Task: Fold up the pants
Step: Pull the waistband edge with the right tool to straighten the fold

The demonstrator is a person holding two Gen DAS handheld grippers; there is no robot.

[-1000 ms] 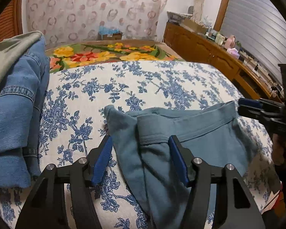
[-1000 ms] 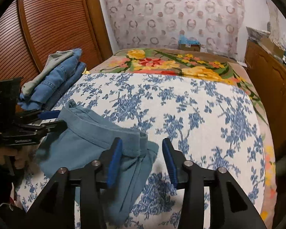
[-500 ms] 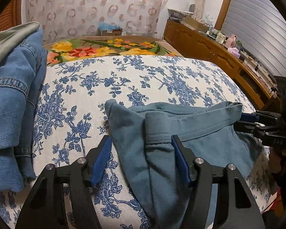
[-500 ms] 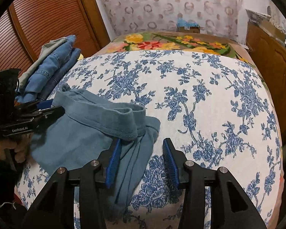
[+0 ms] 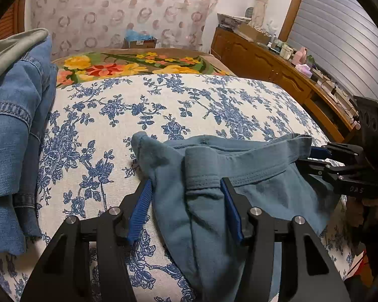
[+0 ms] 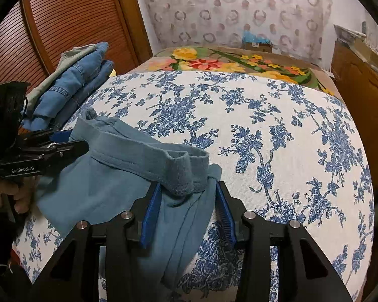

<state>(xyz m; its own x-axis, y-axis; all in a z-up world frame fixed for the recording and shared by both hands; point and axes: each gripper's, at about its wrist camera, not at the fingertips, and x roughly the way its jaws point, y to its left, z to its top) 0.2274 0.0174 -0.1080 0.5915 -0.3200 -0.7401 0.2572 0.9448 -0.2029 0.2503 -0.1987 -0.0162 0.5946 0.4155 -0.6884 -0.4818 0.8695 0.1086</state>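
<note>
A bed (image 6: pixel 277 130) under a blue-flowered white cover fills a room with louvred wooden doors (image 6: pixel 70 20) and a cluttered wooden sideboard (image 5: pixel 284 68). Folded jeans (image 5: pixel 12 136) are stacked at its edge. Teal pants (image 5: pixel 214 188) lie crumpled at the near edge, waistband between both sets of closing tongs: left tongs (image 5: pixel 186 209), marked "GenRobot.AI", and right tongs (image 6: pixel 187 210), neither yet pinching.
</note>
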